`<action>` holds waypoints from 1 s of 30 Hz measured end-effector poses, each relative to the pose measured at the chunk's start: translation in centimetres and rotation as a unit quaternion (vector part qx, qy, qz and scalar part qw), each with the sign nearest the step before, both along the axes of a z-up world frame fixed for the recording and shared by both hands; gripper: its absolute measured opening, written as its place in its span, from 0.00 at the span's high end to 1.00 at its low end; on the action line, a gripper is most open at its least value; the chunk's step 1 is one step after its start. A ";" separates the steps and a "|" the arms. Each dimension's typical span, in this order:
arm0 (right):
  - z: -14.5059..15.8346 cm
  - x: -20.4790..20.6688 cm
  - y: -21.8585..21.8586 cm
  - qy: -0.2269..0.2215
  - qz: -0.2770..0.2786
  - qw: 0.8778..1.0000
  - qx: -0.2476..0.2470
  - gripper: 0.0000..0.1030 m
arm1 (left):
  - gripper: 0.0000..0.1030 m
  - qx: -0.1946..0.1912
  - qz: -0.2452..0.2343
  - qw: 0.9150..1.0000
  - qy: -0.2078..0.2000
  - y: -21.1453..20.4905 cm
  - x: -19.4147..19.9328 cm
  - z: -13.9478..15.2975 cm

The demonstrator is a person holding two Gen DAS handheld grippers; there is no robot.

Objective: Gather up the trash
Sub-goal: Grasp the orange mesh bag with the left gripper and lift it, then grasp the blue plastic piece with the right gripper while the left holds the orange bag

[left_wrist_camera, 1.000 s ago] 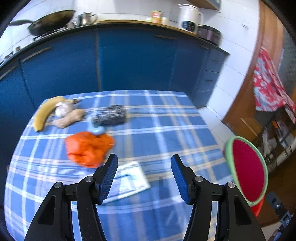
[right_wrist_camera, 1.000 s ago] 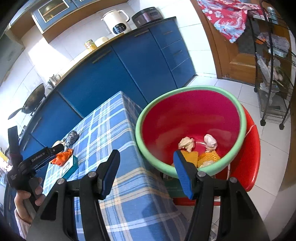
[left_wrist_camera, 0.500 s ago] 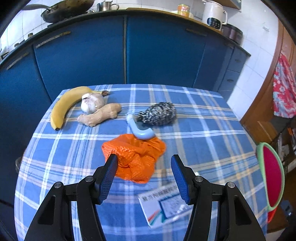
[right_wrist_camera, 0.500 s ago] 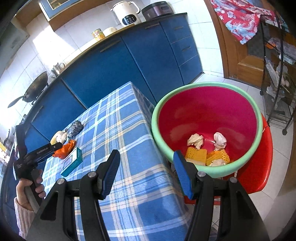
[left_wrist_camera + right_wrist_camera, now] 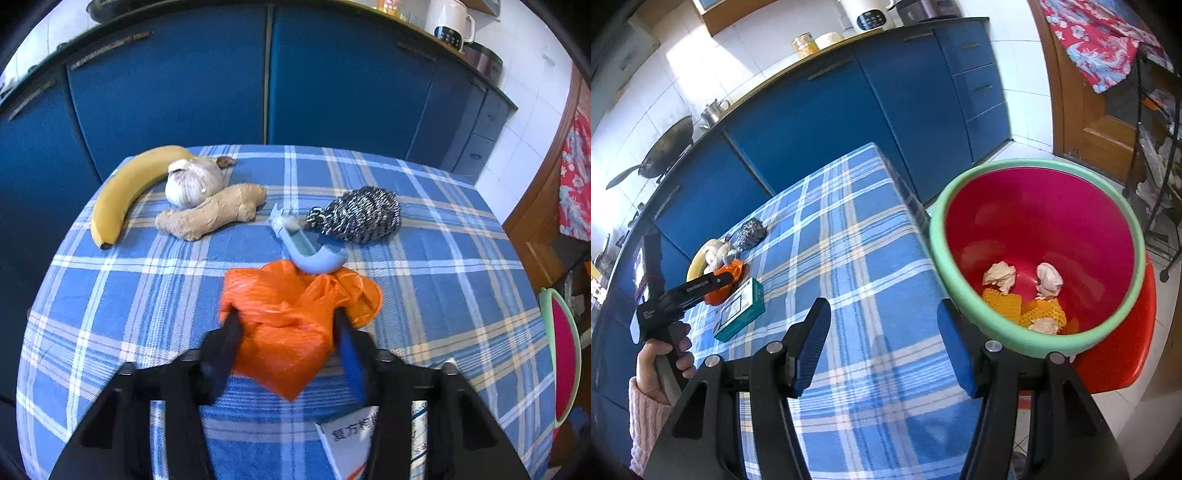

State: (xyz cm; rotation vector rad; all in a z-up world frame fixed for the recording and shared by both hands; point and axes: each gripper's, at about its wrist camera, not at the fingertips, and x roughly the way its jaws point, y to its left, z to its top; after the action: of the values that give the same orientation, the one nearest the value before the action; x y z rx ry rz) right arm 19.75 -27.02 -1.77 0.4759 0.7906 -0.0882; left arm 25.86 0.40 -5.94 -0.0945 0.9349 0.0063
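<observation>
A crumpled orange plastic bag (image 5: 280, 295) lies on the blue checked tablecloth (image 5: 110, 295). My left gripper (image 5: 286, 328) points down at it. Its jaws are closing, with the bag between the pads and bulging past both fingers. In the right wrist view the left gripper (image 5: 729, 277) sits low on the orange bag (image 5: 735, 267), held by a hand (image 5: 661, 362). My right gripper (image 5: 882, 314) stands open and empty over the table's near corner, beside a red basin with a green rim (image 5: 1027, 341). The basin holds crumpled paper balls (image 5: 999, 277) and yellow mesh (image 5: 1001, 306).
Behind the bag lie a banana (image 5: 122, 192), garlic (image 5: 192, 181), ginger (image 5: 210, 216), a blue plastic piece (image 5: 306, 247) and a steel scourer (image 5: 358, 214). A medicine box (image 5: 742, 310) lies by the left gripper. The basin rests on a red stool (image 5: 1119, 350). Blue cabinets (image 5: 332, 81) stand beyond the table.
My left gripper has come forward and down over the orange bag, and its jaws have narrowed around it. The right gripper has drifted a little, still open, so the basin sits further right.
</observation>
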 end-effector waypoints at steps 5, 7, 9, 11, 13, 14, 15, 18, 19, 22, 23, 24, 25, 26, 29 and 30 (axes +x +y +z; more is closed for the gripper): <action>0.3 1.1 1.3 0.006 0.018 1.000 -0.011 0.40 | 0.77 -0.006 -0.015 1.000 -0.007 0.4 -0.4 0.2; 0.5 1.6 2.0 0.007 0.028 0.999 -0.018 0.40 | 0.79 -0.012 -0.020 1.000 -0.008 0.7 -1.0 0.4; 0.7 2.0 2.6 0.005 0.036 0.999 -0.023 0.40 | 0.80 -0.022 -0.022 0.999 -0.008 1.1 -1.6 0.8; 1.0 2.4 3.3 0.004 0.043 0.999 -0.027 0.40 | 0.80 -0.027 -0.021 0.999 -0.010 1.7 -2.4 1.3; 1.2 2.8 4.0 0.001 0.051 0.998 -0.031 0.40 | 0.80 -0.019 -0.017 0.999 -0.020 2.3 -3.5 1.8; 1.3 2.9 4.3 0.001 0.054 0.998 -0.032 0.40 | 0.80 -0.012 -0.014 1.000 -0.024 2.5 -3.9 2.0; 1.4 3.1 4.6 -0.001 0.058 0.998 -0.033 0.40 | 0.80 -0.009 -0.010 1.000 -0.028 2.9 -4.3 2.2; 1.5 3.6 5.8 -0.001 0.070 0.997 -0.032 0.40 | 0.80 -0.013 0.004 0.999 -0.033 4.4 -5.3 2.7; 1.5 3.9 6.3 0.000 0.077 0.997 -0.031 0.40 | 0.80 -0.016 0.008 0.999 -0.034 4.9 -5.6 2.9; 1.2 4.6 7.6 0.004 0.091 0.995 -0.030 0.40 | 0.80 -0.035 0.014 0.999 -0.036 6.6 -6.5 3.3; 1.1 4.9 8.1 0.006 0.096 0.995 -0.029 0.40 | 0.80 -0.039 0.014 0.999 -0.035 6.9 -6.7 3.4; 1.0 5.2 8.6 0.009 0.102 0.994 -0.028 0.40 | 0.80 -0.044 0.015 0.998 -0.034 7.4 -7.1 3.3; 1.0 5.5 9.1 0.010 0.107 0.994 -0.028 0.40 | 0.80 -0.048 0.018 0.998 -0.031 7.9 -7.5 3.3; 1.0 5.8 9.7 0.010 0.114 0.993 -0.027 0.40 | 0.80 -0.050 0.021 0.998 -0.029 8.3 -7.7 3.3; 1.2 6.5 11.4 0.007 0.133 0.991 -0.030 0.40 | 0.80 -0.053 0.037 0.997 -0.030 9.9 -8.6 3.3; 1.3 6.8 11.9 0.005 0.139 0.990 -0.031 0.40 | 0.80 -0.053 0.044 0.997 -0.032 10.5 -8.9 3.3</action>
State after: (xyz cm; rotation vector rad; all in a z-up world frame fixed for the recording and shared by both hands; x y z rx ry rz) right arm 26.52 -15.10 -0.45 0.3038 0.8547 0.1427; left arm 16.96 10.88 -2.60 -0.2333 0.8658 0.0347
